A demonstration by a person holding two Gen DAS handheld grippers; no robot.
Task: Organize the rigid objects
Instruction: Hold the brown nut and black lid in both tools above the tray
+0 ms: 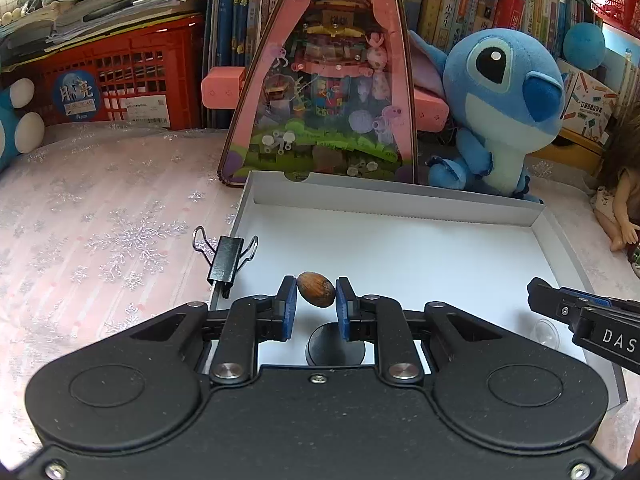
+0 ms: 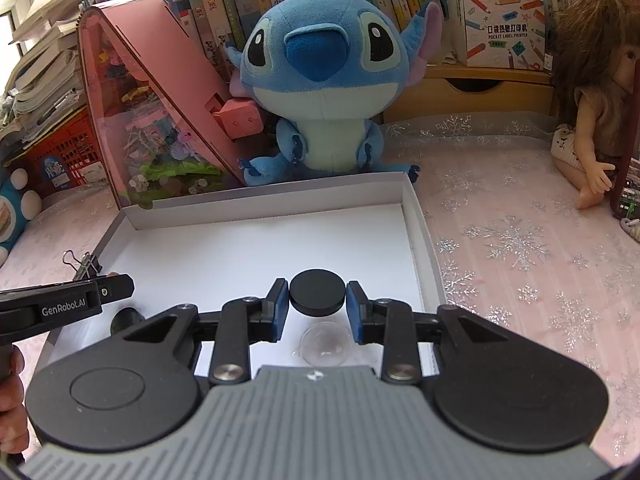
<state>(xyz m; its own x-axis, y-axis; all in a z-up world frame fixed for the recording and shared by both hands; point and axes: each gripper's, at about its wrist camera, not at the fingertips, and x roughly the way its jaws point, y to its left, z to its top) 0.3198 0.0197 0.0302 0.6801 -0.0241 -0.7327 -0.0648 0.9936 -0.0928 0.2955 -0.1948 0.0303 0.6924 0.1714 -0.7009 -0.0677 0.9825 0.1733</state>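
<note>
My left gripper point(image 1: 316, 295) is shut on a small brown nut point(image 1: 316, 289), held over the near left part of a shallow white box point(image 1: 400, 196). Below it, on the box floor, a black round object point(image 1: 335, 345) shows between the gripper's arms. My right gripper point(image 2: 317, 298) is shut on a black round disc point(image 2: 317, 291) above the box point(image 2: 256, 200). A clear plastic dome point(image 2: 325, 343) lies on the box floor under it. A black binder clip point(image 1: 226, 258) is clipped on the box's left wall. Each gripper's fingers point(image 1: 550, 300) also show at the edge of the other view.
A blue plush toy point(image 2: 320, 80) and a pink triangular display case point(image 1: 320, 80) stand right behind the box. A doll point(image 2: 592, 92) sits at the right. A red crate point(image 1: 120, 76), stacked papers and shelves of books fill the back. A pink snowflake cloth point(image 2: 520, 248) covers the table.
</note>
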